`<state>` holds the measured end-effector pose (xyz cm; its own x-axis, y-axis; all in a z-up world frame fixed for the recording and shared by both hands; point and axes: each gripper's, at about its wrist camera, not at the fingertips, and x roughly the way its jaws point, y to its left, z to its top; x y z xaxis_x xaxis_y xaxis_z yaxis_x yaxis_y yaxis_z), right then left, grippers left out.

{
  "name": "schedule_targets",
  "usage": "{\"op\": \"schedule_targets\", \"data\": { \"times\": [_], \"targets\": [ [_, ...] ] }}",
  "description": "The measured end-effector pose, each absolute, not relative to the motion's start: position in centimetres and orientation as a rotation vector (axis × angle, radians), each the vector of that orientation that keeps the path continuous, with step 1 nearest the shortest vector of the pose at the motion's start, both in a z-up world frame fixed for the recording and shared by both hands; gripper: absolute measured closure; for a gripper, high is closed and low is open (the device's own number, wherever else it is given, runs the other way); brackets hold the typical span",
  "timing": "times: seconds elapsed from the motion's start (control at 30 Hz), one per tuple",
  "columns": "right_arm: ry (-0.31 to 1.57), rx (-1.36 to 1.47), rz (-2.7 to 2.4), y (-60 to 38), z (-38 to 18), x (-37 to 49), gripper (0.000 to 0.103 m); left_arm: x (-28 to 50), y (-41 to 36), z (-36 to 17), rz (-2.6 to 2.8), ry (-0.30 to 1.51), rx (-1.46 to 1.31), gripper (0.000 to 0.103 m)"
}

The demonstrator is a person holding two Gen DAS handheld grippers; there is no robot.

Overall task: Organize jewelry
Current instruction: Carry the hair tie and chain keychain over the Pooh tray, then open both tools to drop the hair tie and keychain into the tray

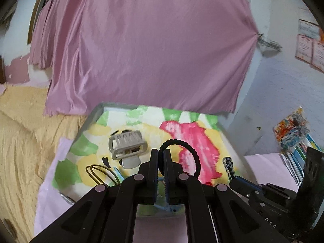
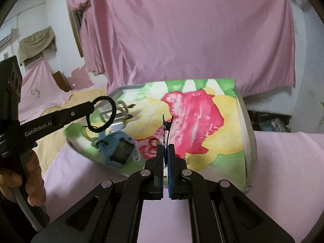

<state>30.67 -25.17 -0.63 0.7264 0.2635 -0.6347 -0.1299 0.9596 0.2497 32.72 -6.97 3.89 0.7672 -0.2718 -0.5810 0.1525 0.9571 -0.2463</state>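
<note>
Both our grippers sit closed over the tray (image 2: 246, 121), each with something pinched. Left gripper (image 1: 161, 154) has the black hair tie (image 1: 182, 156) clamped by its near edge; the loop hangs free above the tray's left half. Right gripper (image 2: 166, 147) is closed on a thin dark piece (image 2: 167, 127) standing edge-on between the pads; we can't tell what it is.

Still lying on the tray: grey claw clip (image 1: 126, 145), thin wire hoops (image 1: 101, 173) near its front-left corner, blue knitted item (image 2: 117, 147) at the front edge.

We read this as mid-carry, both pieces lifted and no drop spot visible. Next move needs a destination and a slow release, one hand at a time.

Clearance: pink sheet (image 2: 283, 172) right of the tray is bare. Curtain (image 1: 151, 50) hangs close behind the tray, and the grippers sit close together.
</note>
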Motion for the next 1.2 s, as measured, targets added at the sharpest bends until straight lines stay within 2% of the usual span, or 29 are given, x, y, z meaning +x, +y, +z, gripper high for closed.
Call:
{"op": "schedule_targets", "data": {
  "times": [0.3,0.6,0.7,0.77,0.8,0.9,1.07,1.1,1.13,1.2],
  "targets": [
    [0.798,0.193,0.227,-24.4,-2.4,32.5,0.1,34.4,-6.7,1.4,-0.174,0.766,-0.17,0.098],
    [0.826,0.184,0.229,-24.1,-3.0,33.1,0.098,34.3,-6.9,0.8,-0.17,0.797,-0.155,0.097],
    [0.82,0.182,0.224,-24.1,-2.9,33.0,0.091,34.1,-6.8,0.7,-0.165,0.802,-0.148,0.095],
    [0.803,0.185,0.217,-24.1,-2.8,32.8,0.072,33.9,-6.6,0.7,-0.164,0.797,-0.144,0.091],
    [0.795,0.187,0.213,-24.2,-2.7,32.6,0.069,33.7,-6.6,0.7,-0.162,0.794,-0.143,0.086],
    [0.769,0.182,0.199,-24.3,-2.3,32.2,0.069,33.0,-6.2,0.9,-0.164,0.763,-0.147,0.07],
    [0.711,0.186,0.178,-24.4,-1.5,30.8,0.068,31.5,-5.6,1.6,-0.158,0.709,-0.146,0.054],
    [0.701,0.187,0.175,-24.5,-1.4,30.4,0.068,30.8,-5.3,1.9,-0.157,0.687,-0.151,0.048],
    [0.687,0.186,0.167,-24.5,-1.2,29.9,0.068,30.3,-5.0,2.0,-0.155,0.67,-0.154,0.044],
    [0.659,0.187,0.156,-24.5,-0.8,28.9,0.059,29.3,-4.6,2.4,-0.146,0.639,-0.152,0.041]
  ]
}}
